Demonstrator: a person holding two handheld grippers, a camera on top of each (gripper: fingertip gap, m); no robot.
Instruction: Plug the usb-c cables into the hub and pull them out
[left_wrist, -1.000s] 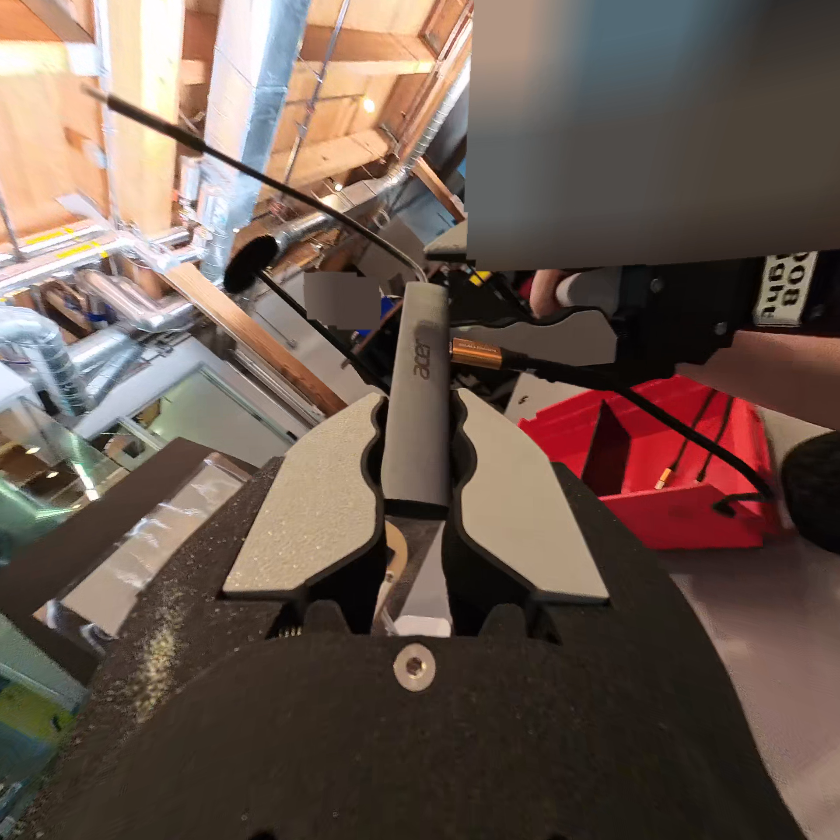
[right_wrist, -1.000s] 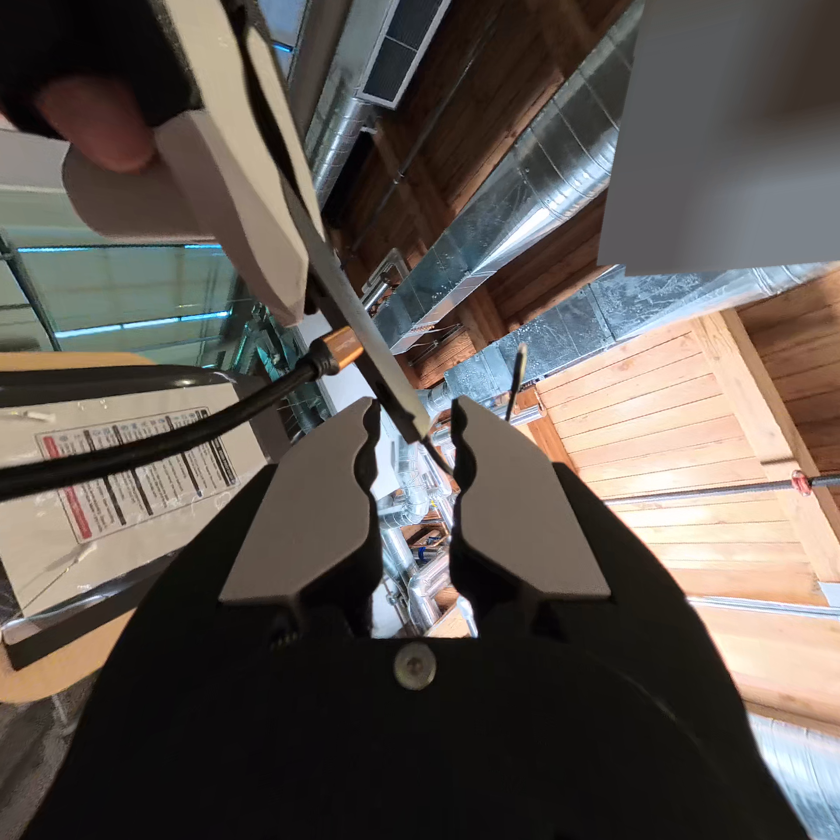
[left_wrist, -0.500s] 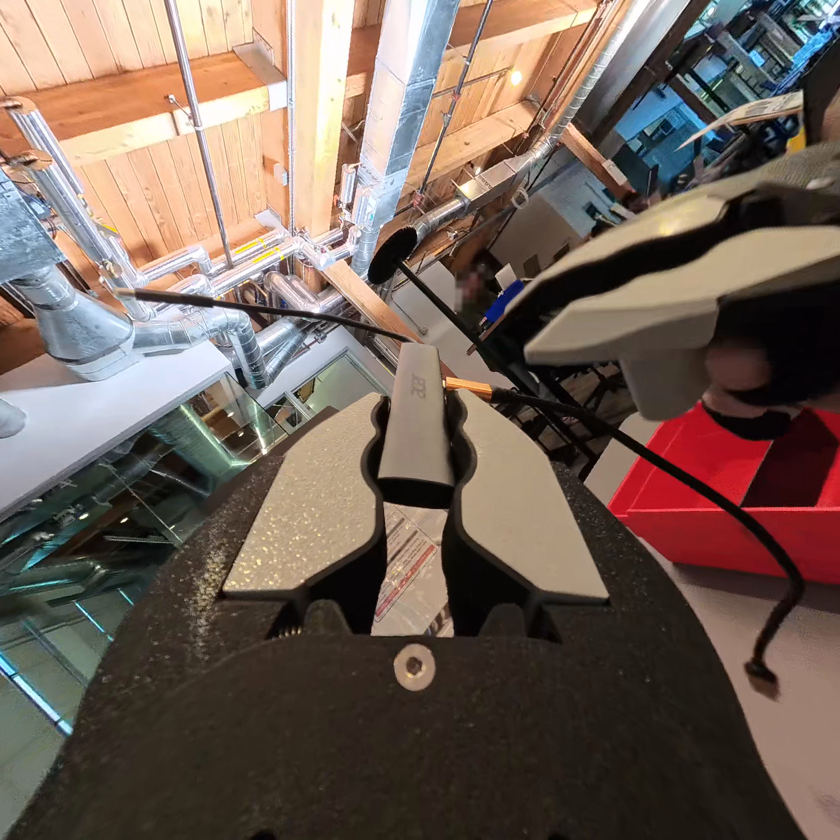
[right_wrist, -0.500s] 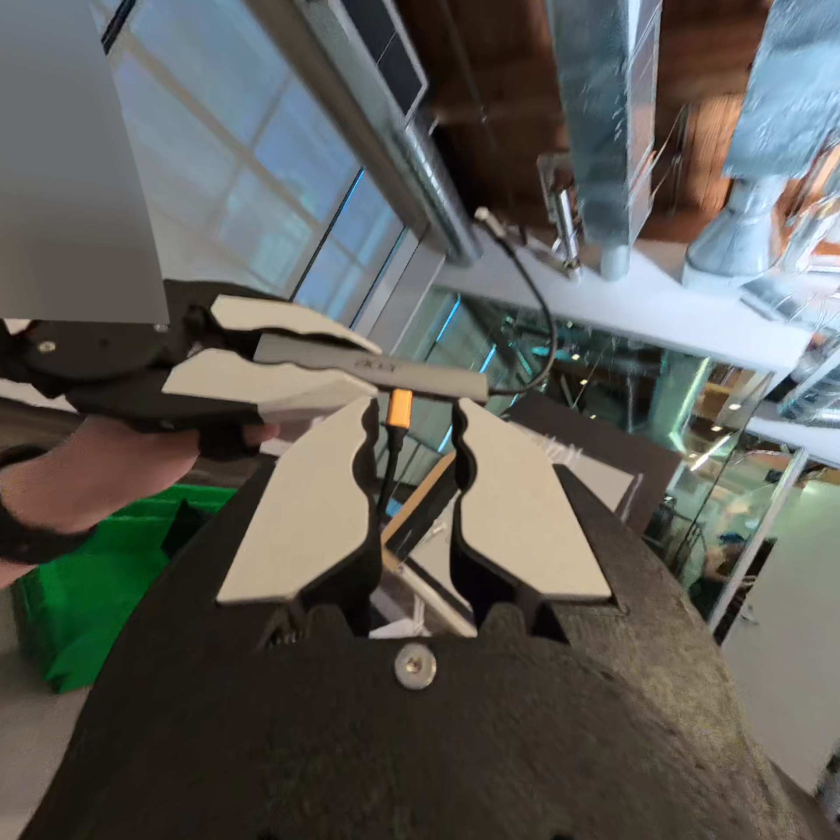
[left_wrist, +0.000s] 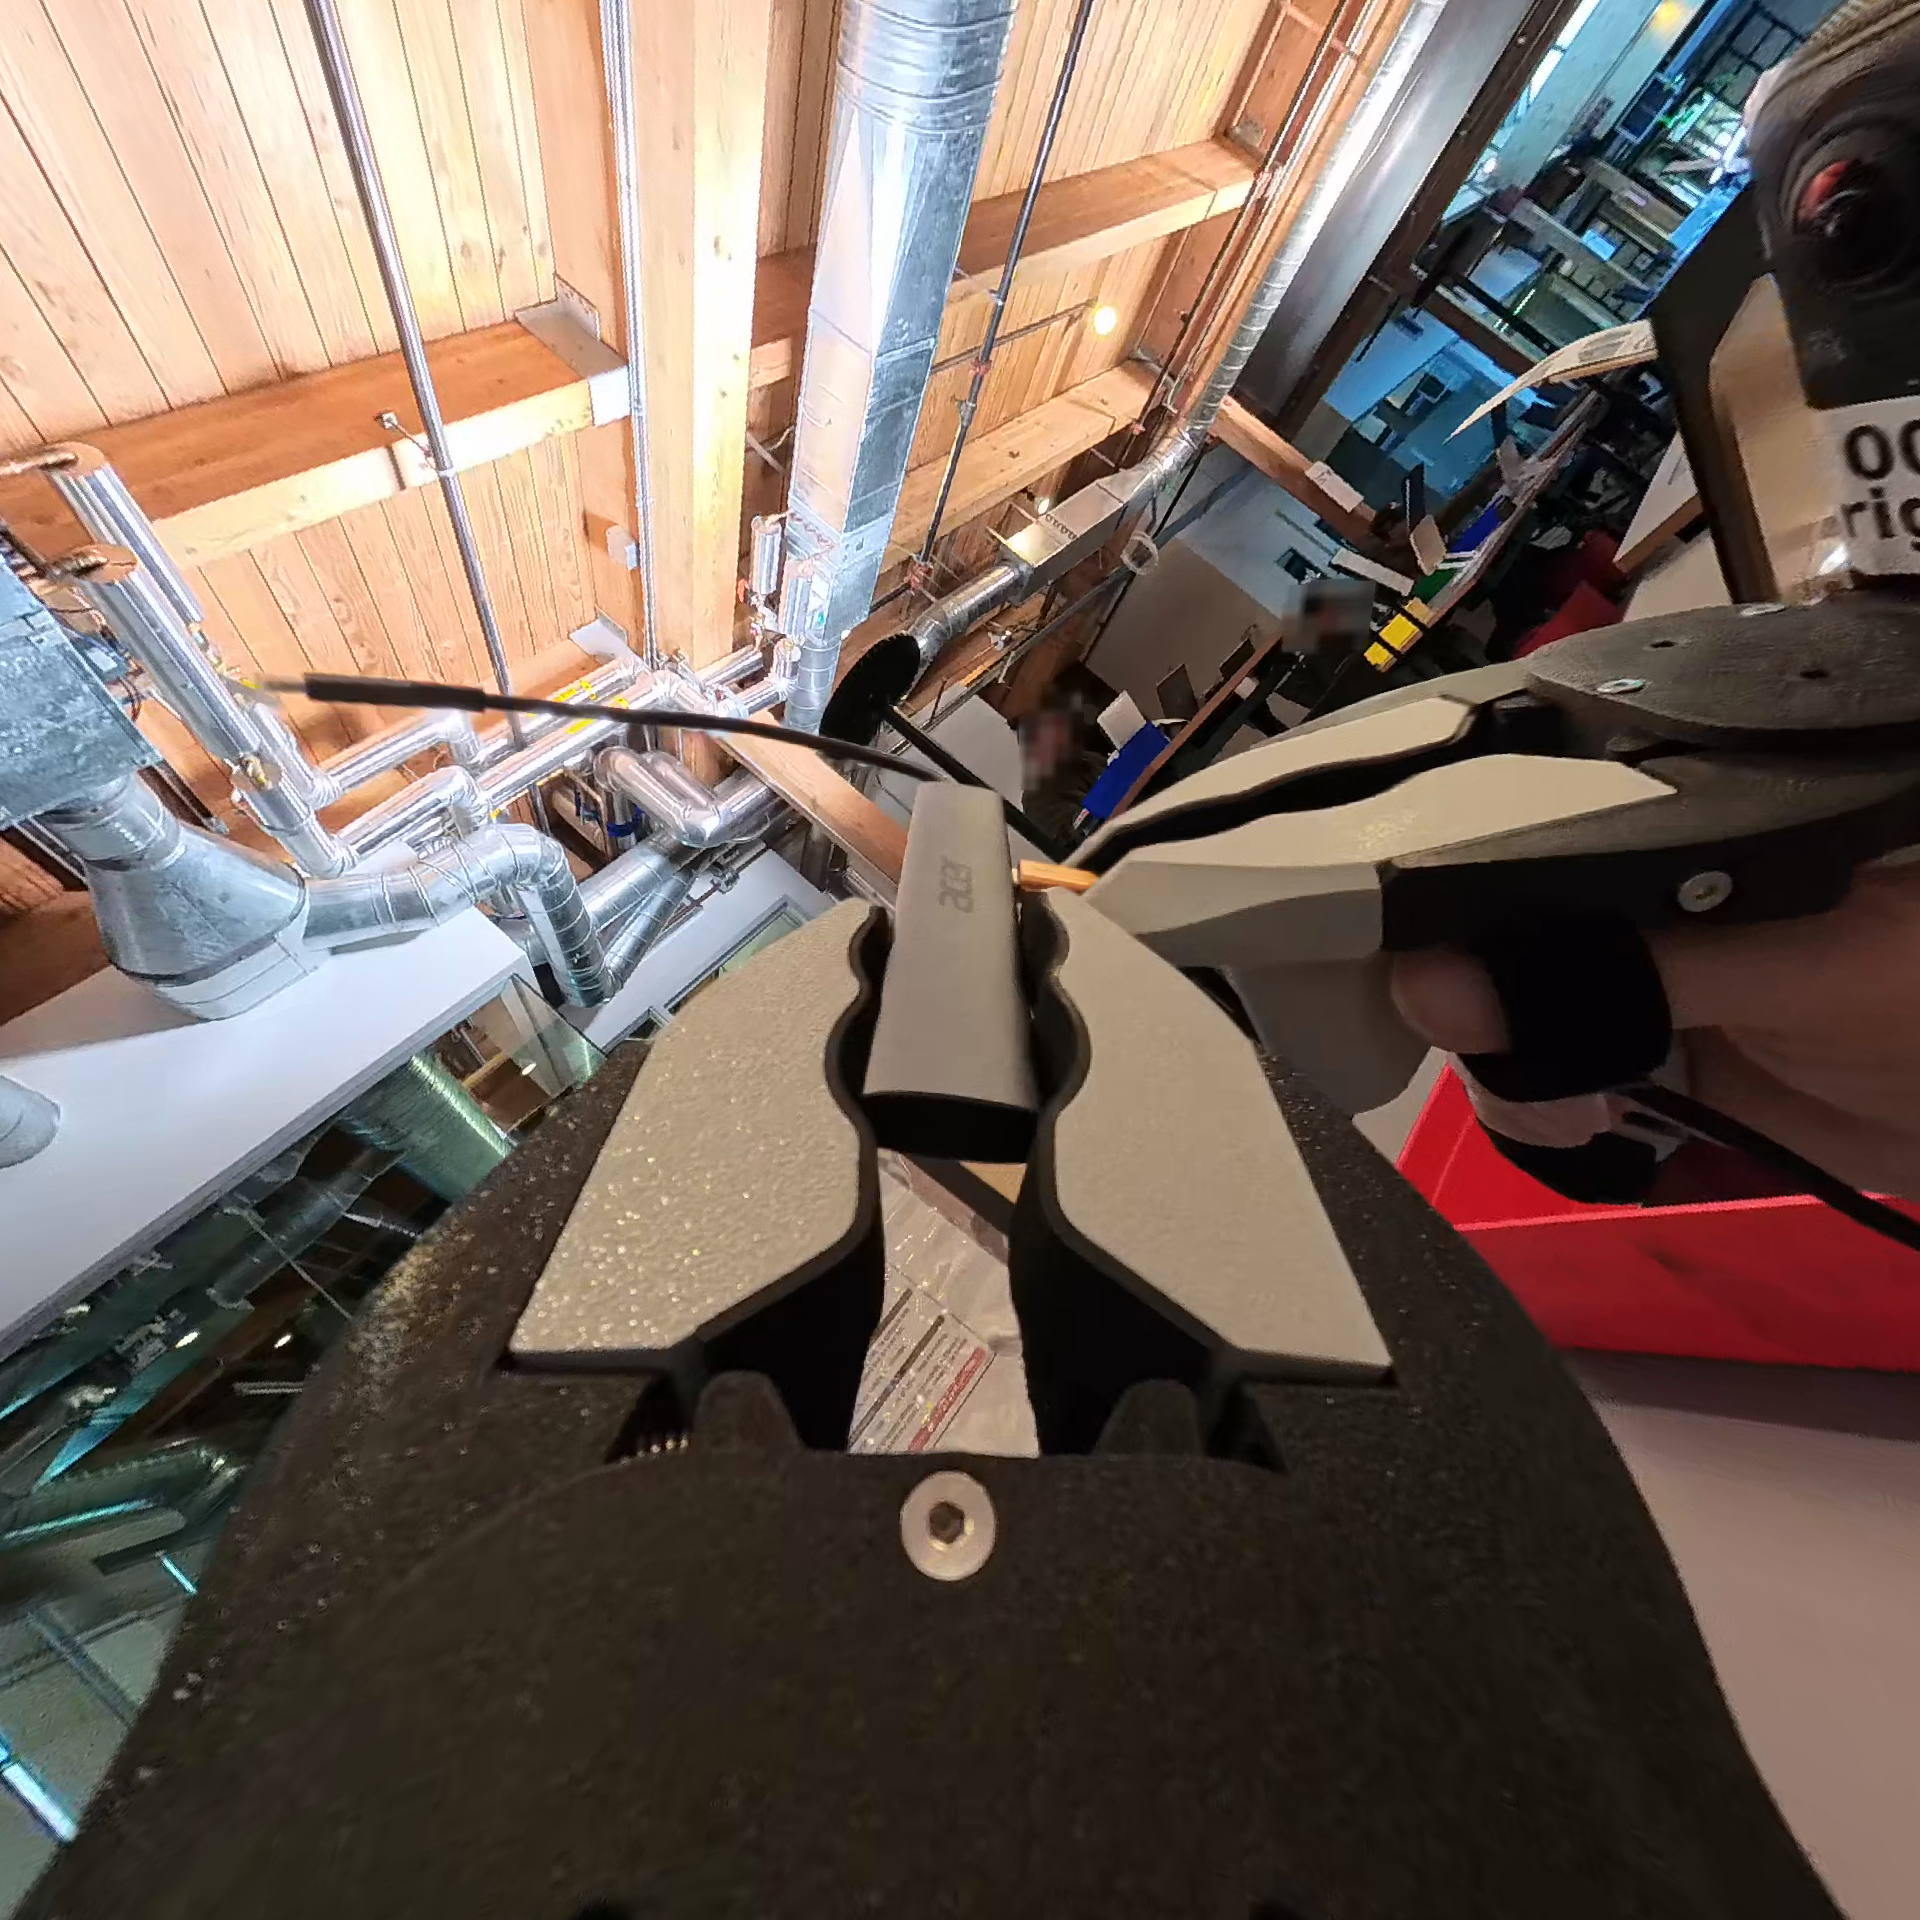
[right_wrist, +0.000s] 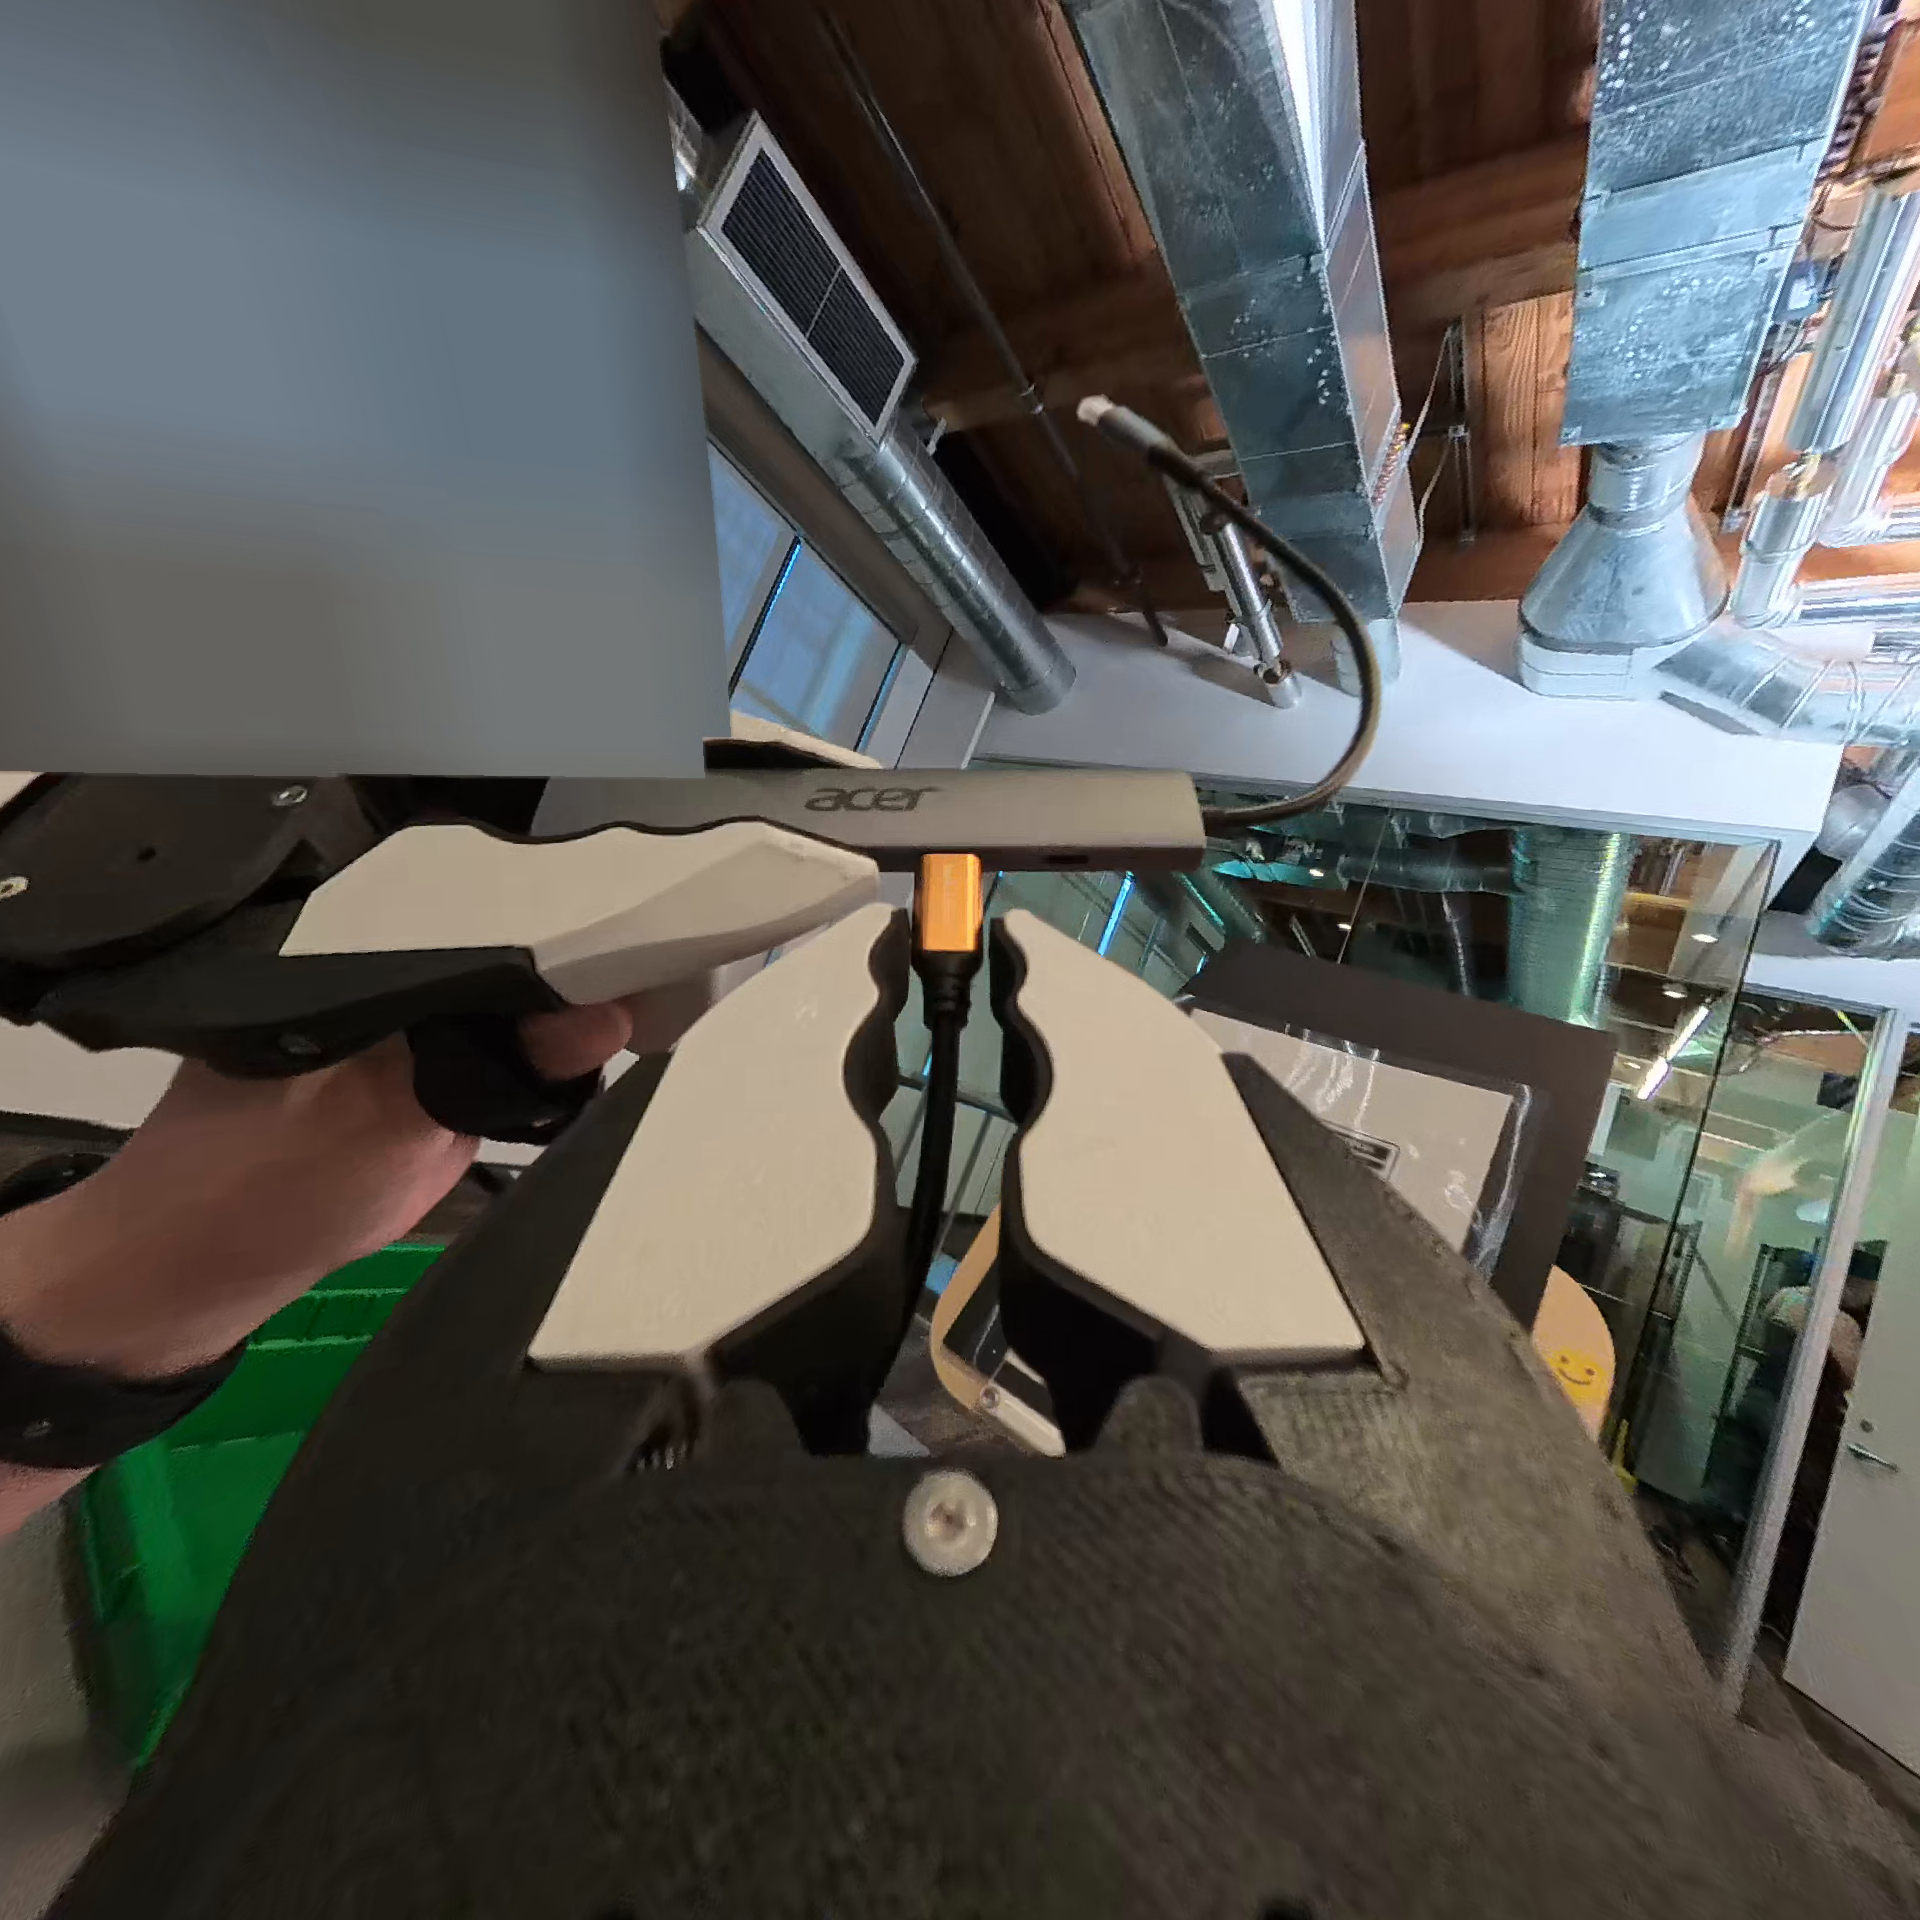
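Left wrist view shows the left tool (left_wrist: 951, 966) clamped on one grey hub (left_wrist: 951, 971), its two pale fingers (left_wrist: 717, 1174) pressed against the hub's long sides while the far end sticks out beyond the tips. One thin black tail cord (left_wrist: 623, 717) leaves that far end and arcs off to the left, ending loose in the air. On the hub's right side one orange plug (left_wrist: 1055, 878) sits in a port, and the right tool (left_wrist: 1086, 868) reaches in from the right with its tips at that plug. A gloved hand (left_wrist: 1538, 1023) holds the right tool's handle. One red bin (left_wrist: 1683, 1288) stands on the pale worktop (left_wrist: 1766, 1558) below it.

Right wrist view shows the same hub (right_wrist: 997, 816) lying crosswise in front of the right tool (right_wrist: 943, 925), held from the left by the left tool (right_wrist: 831, 868) and one bare hand (right_wrist: 239, 1195). The single orange plug (right_wrist: 945, 899) is seated in the hub's near edge, with its black cable (right_wrist: 935, 1122) running back between the right tool's two fingers (right_wrist: 1143, 1174). Those fingers flank the plug with a narrow gap on each side, so the right tool stands slightly parted and grips nothing. The hub's own tail cord (right_wrist: 1340, 644) curls up from its right end to one free silver connector (right_wrist: 1112, 421). One green bin (right_wrist: 260, 1382) shows at the lower left.
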